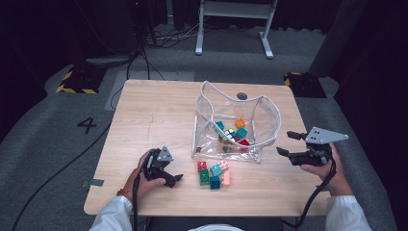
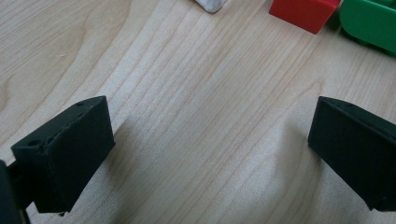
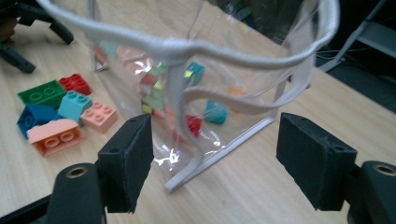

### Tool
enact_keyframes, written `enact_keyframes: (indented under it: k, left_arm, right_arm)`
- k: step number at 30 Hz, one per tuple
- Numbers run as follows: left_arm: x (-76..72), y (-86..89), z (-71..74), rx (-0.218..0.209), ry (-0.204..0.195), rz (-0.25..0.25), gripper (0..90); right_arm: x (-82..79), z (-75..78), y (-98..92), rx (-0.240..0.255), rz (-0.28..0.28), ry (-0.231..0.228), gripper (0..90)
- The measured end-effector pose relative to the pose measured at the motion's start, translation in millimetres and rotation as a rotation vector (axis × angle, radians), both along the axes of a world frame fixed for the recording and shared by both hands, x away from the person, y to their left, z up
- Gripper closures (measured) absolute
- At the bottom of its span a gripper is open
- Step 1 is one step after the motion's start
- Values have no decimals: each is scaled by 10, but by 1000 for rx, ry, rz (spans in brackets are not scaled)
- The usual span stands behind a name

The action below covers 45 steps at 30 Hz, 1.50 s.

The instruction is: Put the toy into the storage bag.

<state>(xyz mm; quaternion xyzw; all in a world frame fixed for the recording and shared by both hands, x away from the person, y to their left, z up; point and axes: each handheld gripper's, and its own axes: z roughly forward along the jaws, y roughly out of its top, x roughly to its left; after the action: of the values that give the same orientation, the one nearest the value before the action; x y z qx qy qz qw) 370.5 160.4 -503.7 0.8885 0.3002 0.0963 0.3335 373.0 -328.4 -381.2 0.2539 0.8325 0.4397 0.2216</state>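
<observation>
A clear plastic bag (image 1: 250, 113) with white trim stands open at the table's middle. It holds several coloured bricks and a multicoloured cube (image 1: 230, 135). Loose bricks (image 1: 213, 173) lie in a cluster on the wood in front of it: red, green, teal, blue and pink. My left gripper (image 1: 175, 179) rests low just left of that cluster, open, with bare wood between its fingers (image 2: 65, 154); a red brick (image 2: 303, 11) and a green brick (image 2: 371, 23) lie ahead of it. My right gripper (image 1: 287, 143) is open beside the bag's right side, facing the bag's corner seam (image 3: 182, 116).
The wooden table (image 1: 154, 110) has free room at its left and far side. A dark round mark (image 1: 242, 96) sits behind the bag. Grey floor, cables and a white frame's legs (image 1: 233, 29) lie beyond the table.
</observation>
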Motion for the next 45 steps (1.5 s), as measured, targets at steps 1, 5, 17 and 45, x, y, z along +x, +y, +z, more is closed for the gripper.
enact_keyframes:
  k: [1, 5, 17, 45]
  left_arm:
    - [-1, -1, -1, -1, 2, 0, 3]
    - [-1, 0, 0, -1, 3, 0, 3]
    - [-1, 0, 1, 0, 2, 0, 3]
    - [1, 1, 0, 1, 0, -1, 3]
  right_arm:
    - [-17, -39, 9, -2, 7, 6, 278]
    - [-80, -200, 75, -14, 26, 29, 284]
    - [-222, -682, 388, -51, 132, 101, 302]
    - [-208, -1222, 1460, -83, 356, 205, 300]
